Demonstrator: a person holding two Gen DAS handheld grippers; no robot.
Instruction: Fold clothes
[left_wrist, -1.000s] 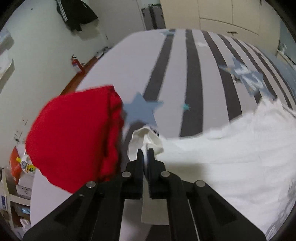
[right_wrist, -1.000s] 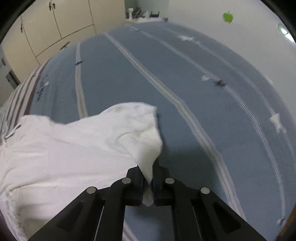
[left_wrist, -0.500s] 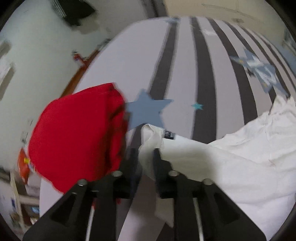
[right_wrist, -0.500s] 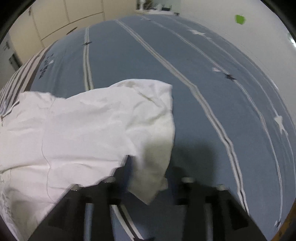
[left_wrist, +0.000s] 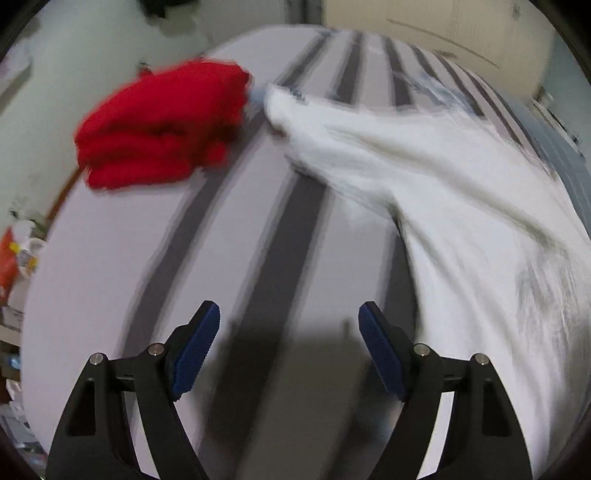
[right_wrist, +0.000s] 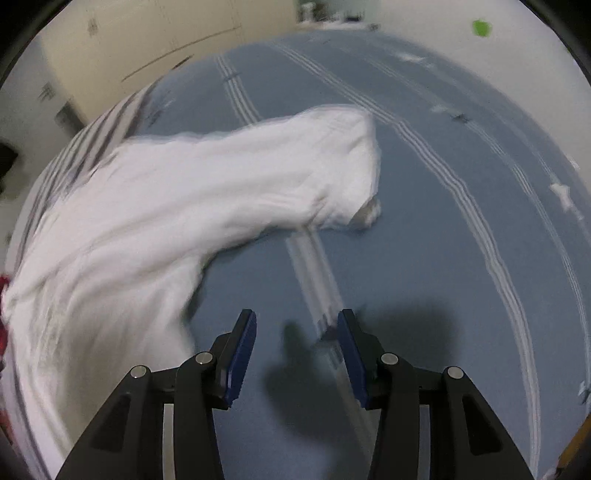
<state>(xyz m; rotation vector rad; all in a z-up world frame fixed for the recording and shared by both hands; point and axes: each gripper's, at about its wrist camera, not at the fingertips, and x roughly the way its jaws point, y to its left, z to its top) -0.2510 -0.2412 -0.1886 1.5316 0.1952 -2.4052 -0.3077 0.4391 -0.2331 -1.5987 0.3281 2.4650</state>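
Observation:
A white garment (left_wrist: 461, 192) lies spread on the bed, blurred by motion. In the left wrist view it fills the right side; in the right wrist view it (right_wrist: 192, 206) covers the left and middle. My left gripper (left_wrist: 290, 321) is open and empty above the grey striped cover, left of the garment. My right gripper (right_wrist: 297, 328) is open and empty above the blue cover, just right of the garment's near edge. A folded red garment (left_wrist: 162, 122) lies at the far left beside the white one's corner.
The bed cover is grey striped (left_wrist: 229, 236) on the left and blue with white lines (right_wrist: 443, 229) on the right. Cupboards (right_wrist: 147, 40) stand behind the bed. Clutter (left_wrist: 18, 254) sits on the floor past the bed's left edge.
Both grippers were shut on corners of the white garment; they have opened, let it go and pulled back. The garment now lies loose on the bed.

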